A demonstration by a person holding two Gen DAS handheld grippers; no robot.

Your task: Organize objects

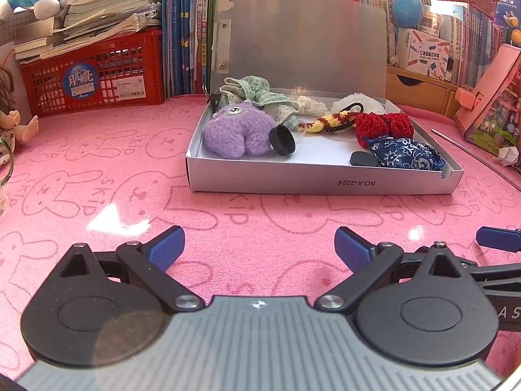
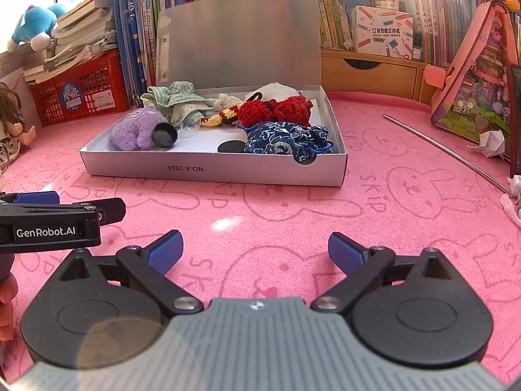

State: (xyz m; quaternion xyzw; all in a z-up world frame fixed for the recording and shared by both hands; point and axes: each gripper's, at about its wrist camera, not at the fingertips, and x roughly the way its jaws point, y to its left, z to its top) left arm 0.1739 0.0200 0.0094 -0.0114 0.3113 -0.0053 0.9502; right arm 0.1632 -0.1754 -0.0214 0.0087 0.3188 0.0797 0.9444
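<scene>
The left gripper [image 1: 259, 249] hangs low over the pink mat [image 1: 97, 176] with its blue pads spread wide and nothing between them; the right gripper [image 2: 255, 253] does the same just beside it, jaws apart and empty. Straight ahead of both, a little way off on the mat, sits a shallow white box [image 1: 319, 182] with its lid standing up behind it. Inside, nearest the left gripper's side, lies a purple plush [image 1: 236, 130] with a black cap [image 1: 282, 141] leaning against it. Behind the plush is a green checked cloth [image 1: 250, 89]. Toward the middle lies a yellow-and-red knitted cord [image 1: 329, 120], and next to it a red knit piece [image 1: 382, 127]. A blue patterned pouch [image 1: 403, 154] fills the near corner on the right gripper's side, with a dark flat disc [image 1: 361, 159] touching its left edge. Far to the left of the grippers stands a red crate [image 1: 91, 75] under stacked books. To the right a thin metal rod [image 2: 446, 148] lies on the mat.
</scene>
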